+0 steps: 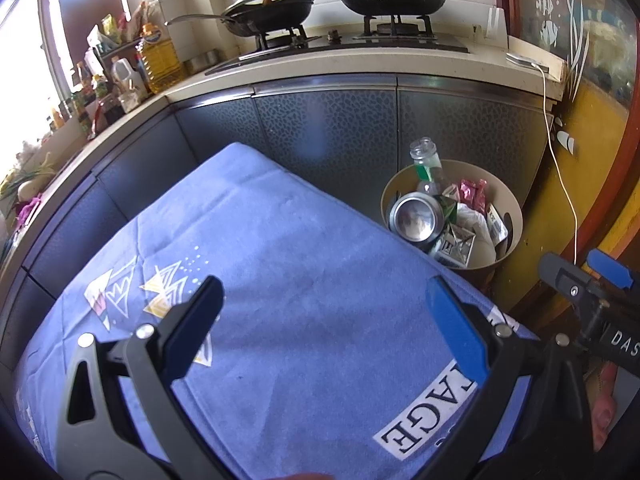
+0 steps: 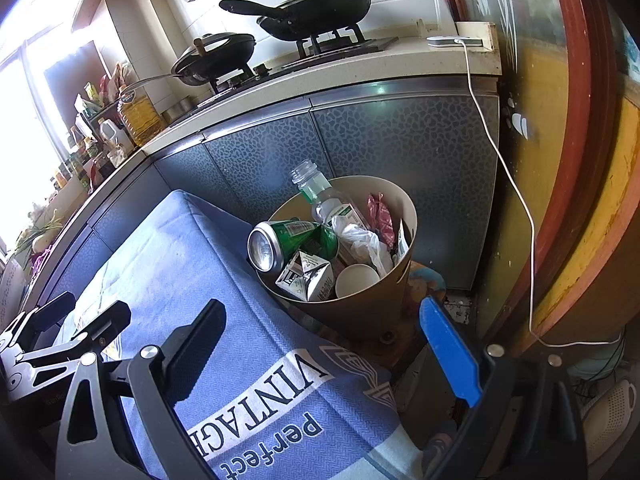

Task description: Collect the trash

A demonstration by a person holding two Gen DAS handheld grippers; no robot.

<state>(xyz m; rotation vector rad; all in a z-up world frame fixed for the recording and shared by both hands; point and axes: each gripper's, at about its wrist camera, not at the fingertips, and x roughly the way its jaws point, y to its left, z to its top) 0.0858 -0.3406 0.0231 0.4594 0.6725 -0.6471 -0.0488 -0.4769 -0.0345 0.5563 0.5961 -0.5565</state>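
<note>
While both tools hang spread and empty over the blue cloth, the trash sits in the bin beside the desk: can, bottle, carton, cup. Left tool, right tool. Judgement: nothing loose shows; sweep the cloth once, then withdraw clear of the rim.

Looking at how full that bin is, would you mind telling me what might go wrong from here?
1. The green drink can lies on its side at the rim of the beige round trash bin; a nudge might roll it out.
2. The clear plastic bottle sticks up above the rim and could topple.
3. Both grippers, left and right, are open and empty, so nothing steadies the pile.
</note>
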